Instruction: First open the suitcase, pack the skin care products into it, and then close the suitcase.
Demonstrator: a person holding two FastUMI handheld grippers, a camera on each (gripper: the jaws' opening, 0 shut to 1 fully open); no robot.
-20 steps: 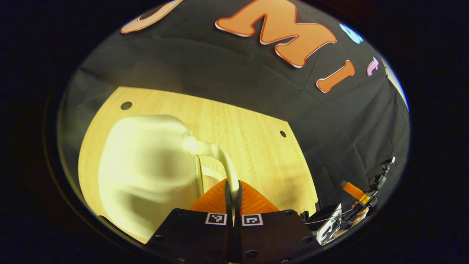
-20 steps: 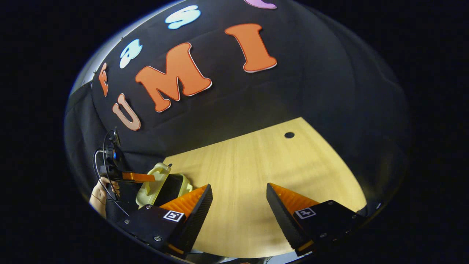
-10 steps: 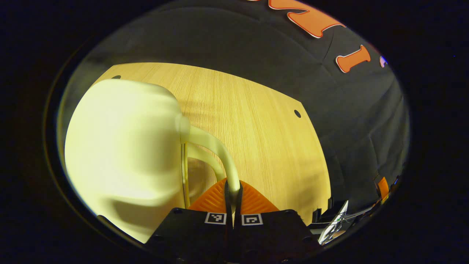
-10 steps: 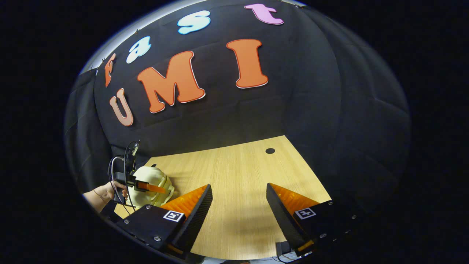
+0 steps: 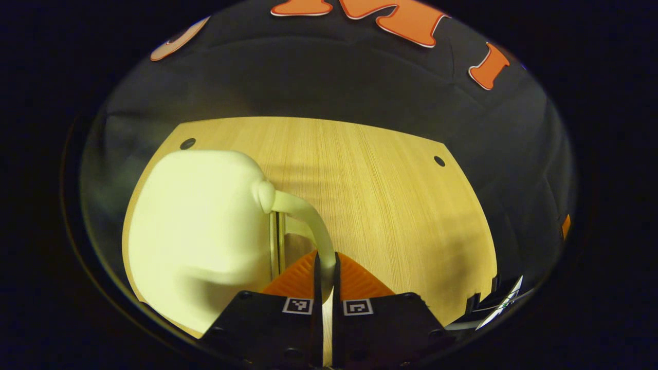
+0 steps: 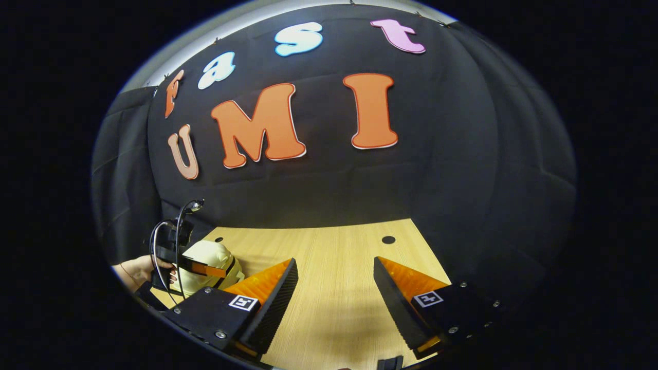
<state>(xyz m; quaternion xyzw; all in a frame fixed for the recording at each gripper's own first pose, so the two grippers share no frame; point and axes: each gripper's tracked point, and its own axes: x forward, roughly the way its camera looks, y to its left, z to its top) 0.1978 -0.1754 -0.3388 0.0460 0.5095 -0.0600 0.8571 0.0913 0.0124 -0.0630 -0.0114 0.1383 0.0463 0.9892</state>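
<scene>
left tongs (image 5: 324,267) clamp the handle (image 5: 308,218) of the pale suitcase (image 5: 198,236), lower left; seemingly closed, so lower gently onto the counter (image 5: 380,205); right tongs (image 6: 334,288) gape empty.

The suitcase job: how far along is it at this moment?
The pale yellow suitcase looks closed on the table, so packing seems done. In hand: the left gripper is shut on the suitcase handle. The right gripper is open, holding nothing. Left: probably only releasing the handle.

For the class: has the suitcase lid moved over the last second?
Yes. In the right gripper view the pale suitcase now lies shut on the table; before, its lid stood open.
</scene>
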